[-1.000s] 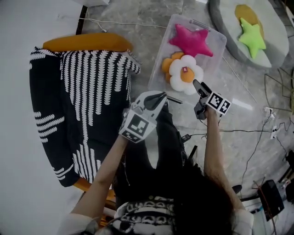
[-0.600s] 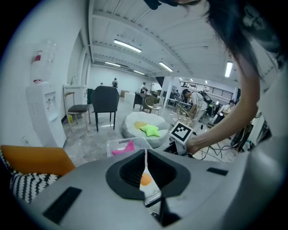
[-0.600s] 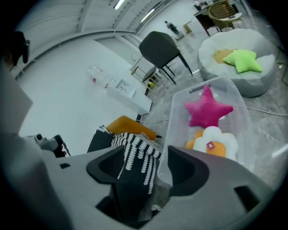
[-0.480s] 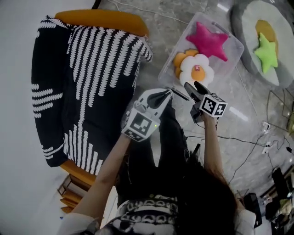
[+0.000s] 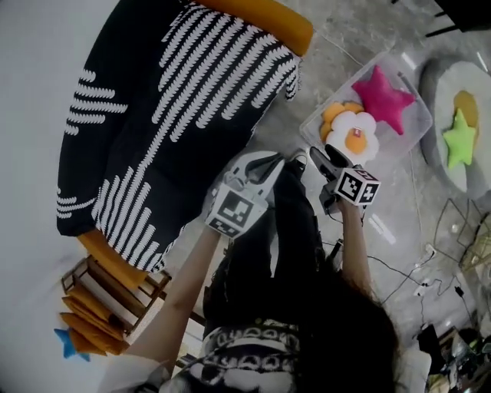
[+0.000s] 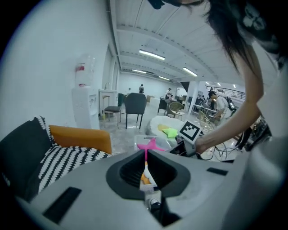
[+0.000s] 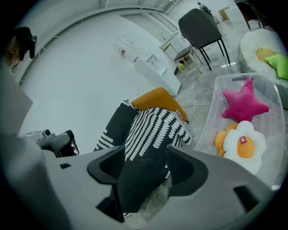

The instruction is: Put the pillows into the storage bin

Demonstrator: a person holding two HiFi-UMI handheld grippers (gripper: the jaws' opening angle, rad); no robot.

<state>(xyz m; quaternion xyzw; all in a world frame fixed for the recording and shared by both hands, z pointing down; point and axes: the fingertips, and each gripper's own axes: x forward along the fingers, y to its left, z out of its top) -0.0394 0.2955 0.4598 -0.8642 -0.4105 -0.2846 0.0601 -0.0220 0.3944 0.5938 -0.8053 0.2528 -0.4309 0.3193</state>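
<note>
A clear storage bin [image 5: 404, 140] on the stone floor holds a pink star pillow [image 5: 381, 96], a white flower pillow [image 5: 354, 137] and an orange flower pillow [image 5: 333, 113]. A green star pillow [image 5: 459, 138] lies on a round grey cushion bed [image 5: 477, 80] to the bin's right. My left gripper [image 5: 272, 159] is shut and empty, held near the sofa's corner. My right gripper [image 5: 318, 157] hangs just short of the bin's near end. Its jaws stand apart, are closing, and hold nothing. The right gripper view shows the bin [image 7: 211, 112] with the star [image 7: 245, 104] and the flower [image 7: 245, 146].
An orange sofa [image 5: 268, 15] draped with a black-and-white throw [image 5: 176, 115] fills the left. A low wooden rack [image 5: 100, 295] stands at lower left. Cables [image 5: 406, 272] trail across the floor on the right. The person's legs are directly below the grippers.
The head view has swung, so the sofa now fills more of the picture and the bin sits further up and right. Both grippers stay close together in front of the body, empty.
</note>
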